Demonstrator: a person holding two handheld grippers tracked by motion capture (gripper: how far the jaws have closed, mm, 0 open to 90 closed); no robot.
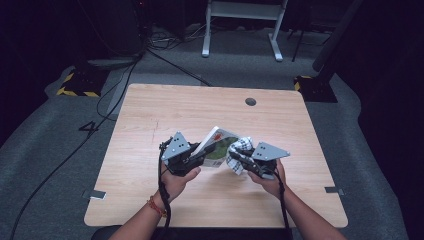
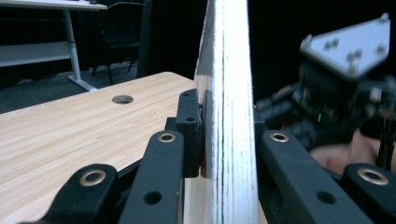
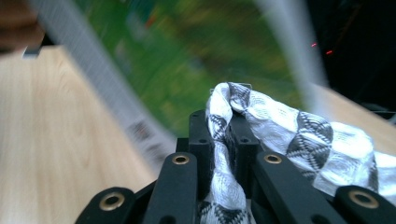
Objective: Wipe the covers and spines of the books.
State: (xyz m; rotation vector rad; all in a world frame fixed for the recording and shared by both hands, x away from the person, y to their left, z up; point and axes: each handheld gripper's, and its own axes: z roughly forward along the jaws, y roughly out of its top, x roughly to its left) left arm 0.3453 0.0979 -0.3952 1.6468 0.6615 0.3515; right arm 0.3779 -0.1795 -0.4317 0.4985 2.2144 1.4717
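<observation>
A thin white book with a green picture cover (image 1: 218, 145) is held tilted above the middle of the light wooden tabletop (image 1: 140, 125), near the person's edge. The left hand-held gripper (image 1: 192, 157) is clamped on the book's lower left edge. Just to the right, a white cloth with a black woven pattern (image 1: 238, 150) is bunched against the book's cover, pinched in the right hand-held gripper (image 1: 239, 159). The two hand-held grippers sit close together, with the book and cloth between them.

Around them the tabletop is bare wood, with a round cable hole (image 1: 250, 102) near its far edge. Beyond lie grey carpet, loose black cables (image 1: 120, 85) and the white legs of another desk (image 1: 242, 30).

The left gripper view looks edge-on along the book (image 2: 231, 93), showing its stacked white pages squeezed between the two black jaws, which the high view hides under the grey plate; the other hand-held gripper (image 2: 289, 119) is blurred at the right. The right gripper view shows the cloth (image 3: 280, 130) drawn tight between its jaws, with a fold spilling to the right, and the blurred green cover (image 3: 196, 60) close behind it.
</observation>
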